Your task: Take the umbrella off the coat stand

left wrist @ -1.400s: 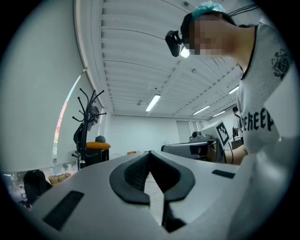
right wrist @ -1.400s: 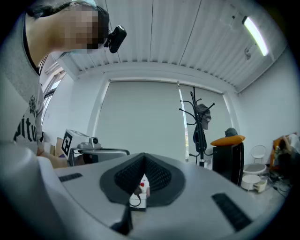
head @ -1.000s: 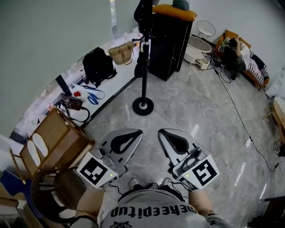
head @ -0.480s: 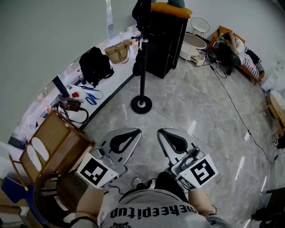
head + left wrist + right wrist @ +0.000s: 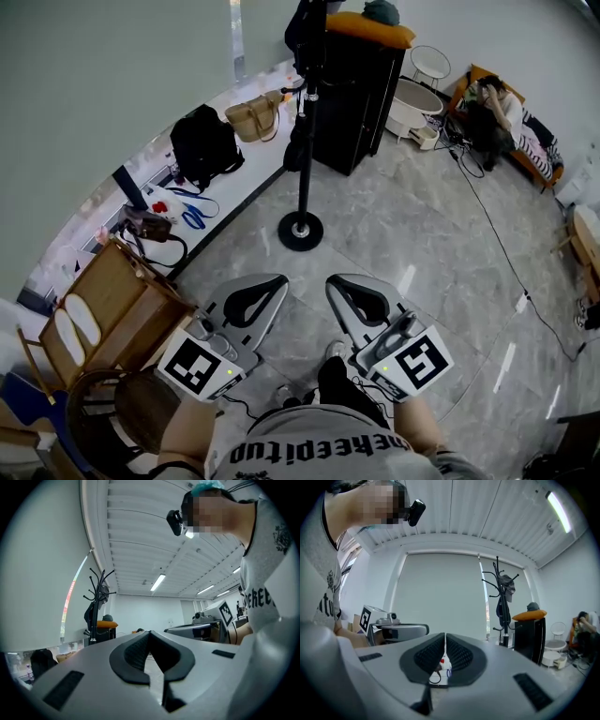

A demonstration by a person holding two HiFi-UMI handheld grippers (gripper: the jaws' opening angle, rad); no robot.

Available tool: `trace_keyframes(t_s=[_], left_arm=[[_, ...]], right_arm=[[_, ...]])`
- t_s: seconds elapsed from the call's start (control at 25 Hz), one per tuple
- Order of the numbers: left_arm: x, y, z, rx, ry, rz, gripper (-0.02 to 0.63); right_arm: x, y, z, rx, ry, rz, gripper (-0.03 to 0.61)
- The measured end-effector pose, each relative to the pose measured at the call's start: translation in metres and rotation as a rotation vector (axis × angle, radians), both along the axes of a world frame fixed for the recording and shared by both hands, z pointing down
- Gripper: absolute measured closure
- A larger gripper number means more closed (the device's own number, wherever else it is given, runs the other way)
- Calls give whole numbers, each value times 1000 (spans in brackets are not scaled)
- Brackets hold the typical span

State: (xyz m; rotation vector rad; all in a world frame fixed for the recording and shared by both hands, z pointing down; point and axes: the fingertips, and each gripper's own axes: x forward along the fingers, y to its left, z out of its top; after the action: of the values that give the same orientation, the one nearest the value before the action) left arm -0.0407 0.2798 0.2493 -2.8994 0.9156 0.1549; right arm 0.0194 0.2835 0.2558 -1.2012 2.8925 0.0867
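The black coat stand [image 5: 304,178] rises from a round base on the grey floor, ahead of both grippers. A dark folded umbrella [image 5: 296,145] hangs beside its pole; the same umbrella [image 5: 502,610] shows in the right gripper view and, as a dark shape [image 5: 88,615], in the left gripper view. A dark garment [image 5: 306,23] drapes the top hooks. My left gripper [image 5: 272,281] and right gripper [image 5: 334,281] are held side by side at the bottom of the head view, well short of the stand. Both are shut with nothing between their pads.
A black cabinet [image 5: 352,94] with an orange cushion stands just behind the stand. A black backpack [image 5: 204,141] and tan handbag [image 5: 255,112] sit on the white ledge at left. Wooden furniture [image 5: 112,300] is at lower left. A person sits at far right [image 5: 492,108]; a cable [image 5: 502,244] crosses the floor.
Both grippers have drifted slightly lower and leftward in the head view, still shut. The person's foot has shifted beneath them. The stand and umbrella hang as before.
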Motion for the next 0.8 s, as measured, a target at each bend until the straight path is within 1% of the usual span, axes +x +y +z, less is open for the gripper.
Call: trace_keyframes(t_s=[0.28, 0.48, 0.72, 0.8], left_arm=[[26, -44, -8, 16, -19, -42, 598], [55, -76, -9, 20, -17, -55, 598], [92, -104, -9, 11, -23, -73, 598], [103, -113, -11, 20, -20, -85, 598]], right_arm=[[23, -48, -6, 8, 1, -46, 566], [46, -82, -6, -1, -3, -81, 565], [78, -113, -6, -6, 2, -116, 565], [89, -122, -7, -6, -1, -130, 563]])
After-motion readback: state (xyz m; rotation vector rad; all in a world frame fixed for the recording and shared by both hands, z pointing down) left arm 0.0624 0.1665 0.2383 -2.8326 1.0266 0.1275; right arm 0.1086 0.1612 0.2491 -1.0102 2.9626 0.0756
